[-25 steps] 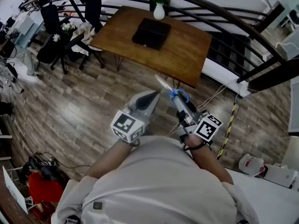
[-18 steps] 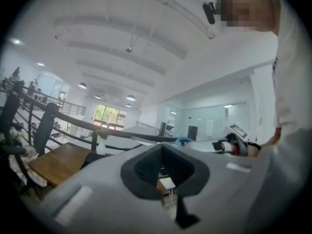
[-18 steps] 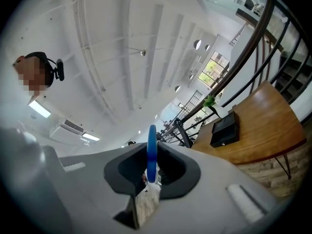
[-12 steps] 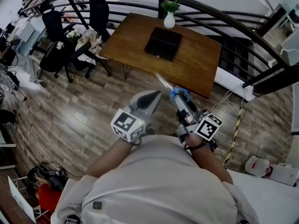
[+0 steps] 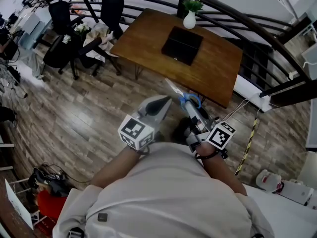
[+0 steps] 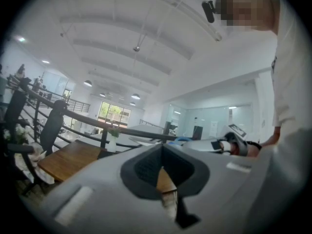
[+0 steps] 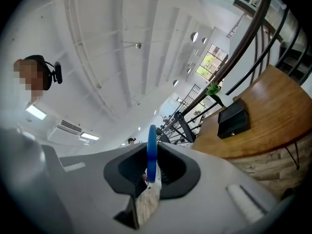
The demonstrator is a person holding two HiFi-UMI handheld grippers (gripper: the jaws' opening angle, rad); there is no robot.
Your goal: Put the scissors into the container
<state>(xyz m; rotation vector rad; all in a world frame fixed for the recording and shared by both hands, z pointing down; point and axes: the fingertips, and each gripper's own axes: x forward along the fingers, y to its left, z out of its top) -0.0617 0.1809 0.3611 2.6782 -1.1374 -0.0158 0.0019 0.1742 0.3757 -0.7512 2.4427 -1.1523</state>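
One item is gripped: right gripper (image 5: 189,107) clamps the scissors (image 5: 181,94) in its jaws, left gripper (image 5: 167,100) has jaws together.

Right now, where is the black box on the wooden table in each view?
Head view: black box, upper centre.
Left gripper view: black box, lower left, only a dark sliver showing.
Right gripper view: black box, right of centre.
Shared landmark: the white vase with a green plant, right beside the box in all three views.
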